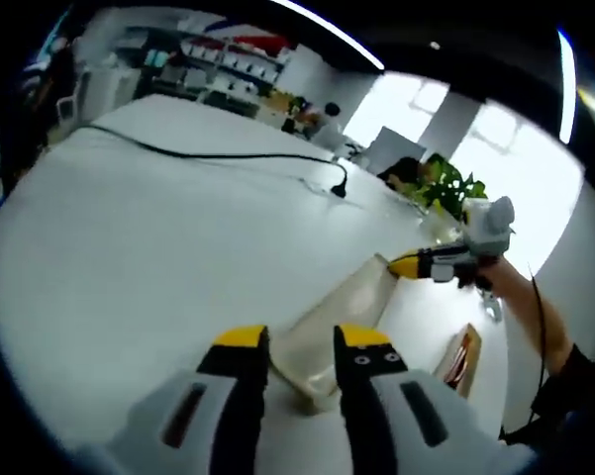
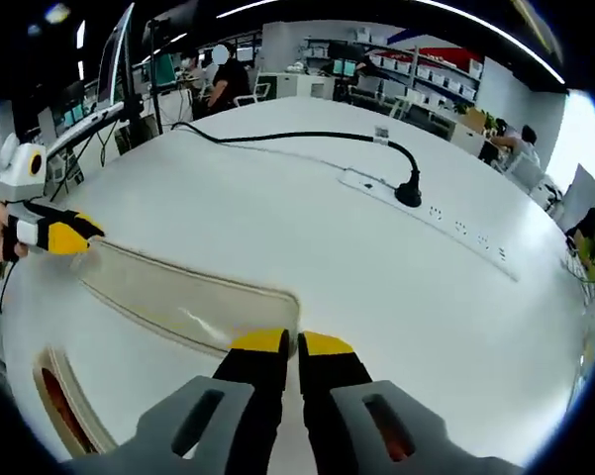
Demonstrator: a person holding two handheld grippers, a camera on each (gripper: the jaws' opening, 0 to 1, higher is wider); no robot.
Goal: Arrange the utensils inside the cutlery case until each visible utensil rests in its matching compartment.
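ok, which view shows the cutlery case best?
The right gripper view: the cutlery case stretches side-on, its long wall showing. In the left gripper view the case is foreshortened and part hidden behind the left gripper.

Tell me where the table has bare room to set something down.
The white table is bare between the translucent cutlery case and the black cable. It is crowded at the case, where the left gripper and right gripper meet.

Black cable, potted plant
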